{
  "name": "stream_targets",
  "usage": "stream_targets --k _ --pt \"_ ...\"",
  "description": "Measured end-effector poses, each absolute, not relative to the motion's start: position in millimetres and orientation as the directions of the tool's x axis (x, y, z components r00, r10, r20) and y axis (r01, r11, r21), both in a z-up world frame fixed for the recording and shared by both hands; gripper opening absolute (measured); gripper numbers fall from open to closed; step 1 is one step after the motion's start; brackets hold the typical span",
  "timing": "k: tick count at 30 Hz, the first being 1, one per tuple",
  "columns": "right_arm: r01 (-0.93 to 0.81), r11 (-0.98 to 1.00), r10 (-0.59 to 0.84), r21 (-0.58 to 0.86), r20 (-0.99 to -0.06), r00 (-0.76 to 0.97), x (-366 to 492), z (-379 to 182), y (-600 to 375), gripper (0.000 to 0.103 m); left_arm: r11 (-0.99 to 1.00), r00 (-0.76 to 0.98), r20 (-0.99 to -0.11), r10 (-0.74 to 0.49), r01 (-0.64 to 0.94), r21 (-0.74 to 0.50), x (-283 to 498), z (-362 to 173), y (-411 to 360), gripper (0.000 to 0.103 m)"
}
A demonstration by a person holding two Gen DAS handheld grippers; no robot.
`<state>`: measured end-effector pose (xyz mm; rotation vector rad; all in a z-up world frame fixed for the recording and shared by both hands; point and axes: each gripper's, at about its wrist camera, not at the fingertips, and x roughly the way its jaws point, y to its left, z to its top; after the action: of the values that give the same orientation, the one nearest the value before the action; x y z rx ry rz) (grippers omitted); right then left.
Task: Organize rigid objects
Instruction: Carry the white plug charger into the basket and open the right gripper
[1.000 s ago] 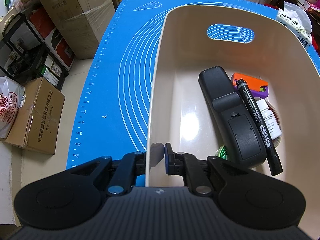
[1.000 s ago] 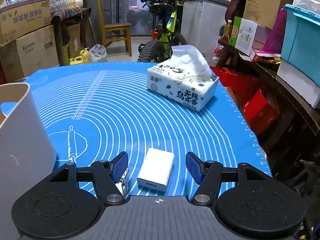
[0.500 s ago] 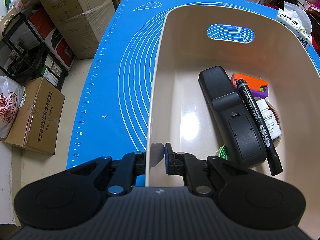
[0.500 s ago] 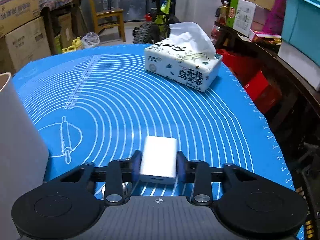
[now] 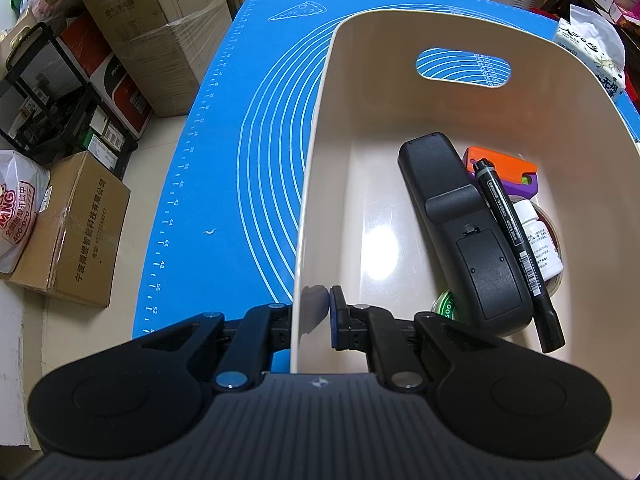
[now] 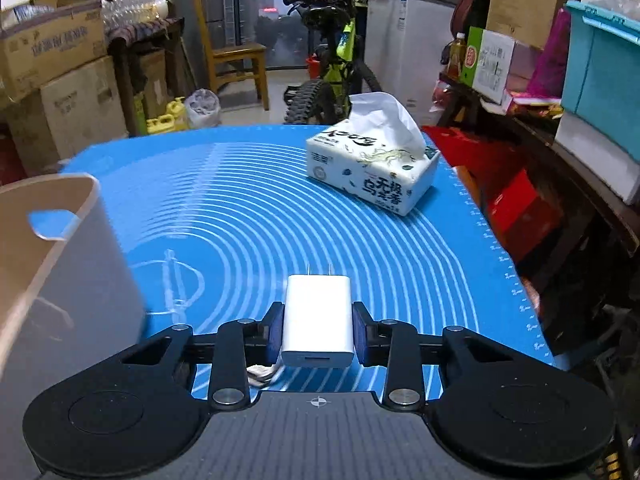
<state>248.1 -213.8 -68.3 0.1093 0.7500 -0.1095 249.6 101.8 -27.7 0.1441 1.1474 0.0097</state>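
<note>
left wrist view: the left gripper [image 5: 310, 314] is pinched tight on the near wall of the beige bin [image 5: 316, 168], which already has a black remote [image 5: 460, 236] and marker [image 5: 516, 248] inside. right wrist view: the right gripper [image 6: 318, 336] has just clamped the white charger [image 6: 318, 320], held above the blue mat [image 6: 248, 216], with the bin off to its left.

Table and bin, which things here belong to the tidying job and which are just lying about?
Part of the job:
white charger, clamped in the right gripper
beige bin, wall pinched by the left gripper
already in the bin: black remote, marker, pill bottle

Just lying about:
tissue pack
cardboard boxes
bicycle
</note>
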Motion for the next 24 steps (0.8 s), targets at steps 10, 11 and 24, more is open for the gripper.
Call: stream_targets --k 10,11,24 --pt "-0.018 0.997 0.063 0.081 -0.597 0.8 214 -7 -177 0.043 0.991 0.412 -0.908 0.081 0.066 0.119 250 -27 103 0.012" --pt "-0.046 0.996 0.082 0.075 -0.587 0.805 211 -2 -170 0.043 0.991 0.412 -0.908 0.081 0.066 0.119 250 -27 103 0.012" --pt "-0.283 0.957 0.267 0.07 -0.598 0.756 206 4 -83 0.043 0.991 0.412 -0.908 0.078 0.065 0.115 250 -28 104 0.012"
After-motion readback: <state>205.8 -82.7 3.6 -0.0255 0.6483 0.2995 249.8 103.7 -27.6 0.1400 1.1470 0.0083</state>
